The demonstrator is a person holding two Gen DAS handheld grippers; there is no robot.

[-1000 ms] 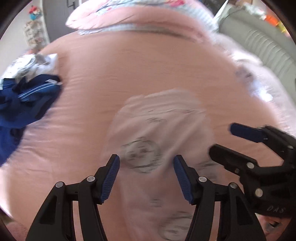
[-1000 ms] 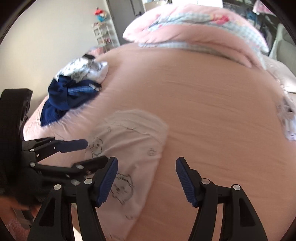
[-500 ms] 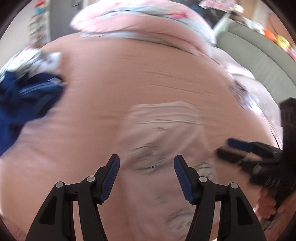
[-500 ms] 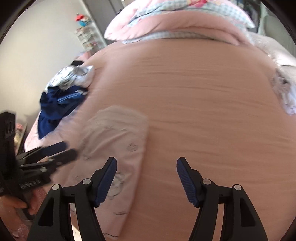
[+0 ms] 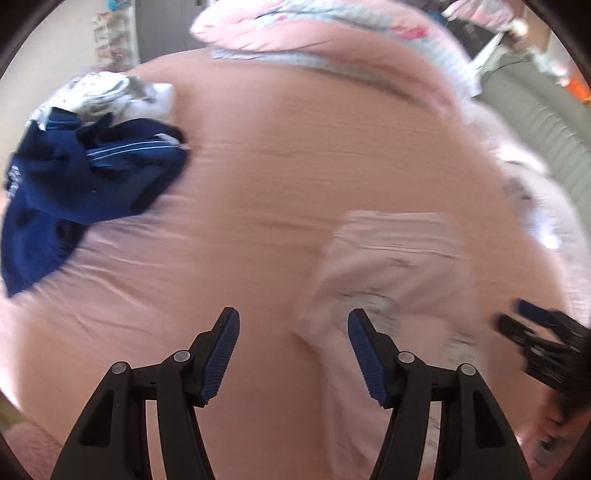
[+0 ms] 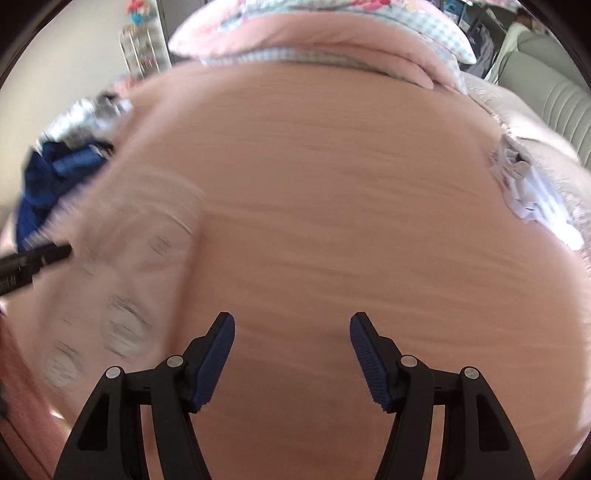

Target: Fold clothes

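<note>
1. The pale pink printed garment (image 5: 388, 280) lies flat on the bed (image 5: 280, 155), laid out lengthwise, with what looks like its waistband end pointing toward the far pillows. It looks narrow and tidy, so I judge it at least partly folded, though blur hides the edges.
2. The left gripper (image 5: 293, 350) hovers over the garment's left edge, jaws spread, nothing between the pads. Only the inner finger sits above the cloth.
3. The right gripper (image 6: 291, 354) hangs over bare pink sheet, to the right of the same garment (image 6: 140, 258), jaws spread and empty too.
4. So neither gripper has hold of anything: the piece rests on its own, and any further fold is not yet begun.
5. Plenty left, by my reckoning: a navy garment (image 5: 85, 177) sits crumpled at the far left with a white-grey heap (image 5: 110, 92) just behind it, both unfolded.
6. On the far right edge of the bed, pale clothes (image 6: 532, 192) lie in a loose stack; whether they are folded I cannot tell.
7. Pillows and quilt (image 6: 332, 33) are piled at the head.
</note>
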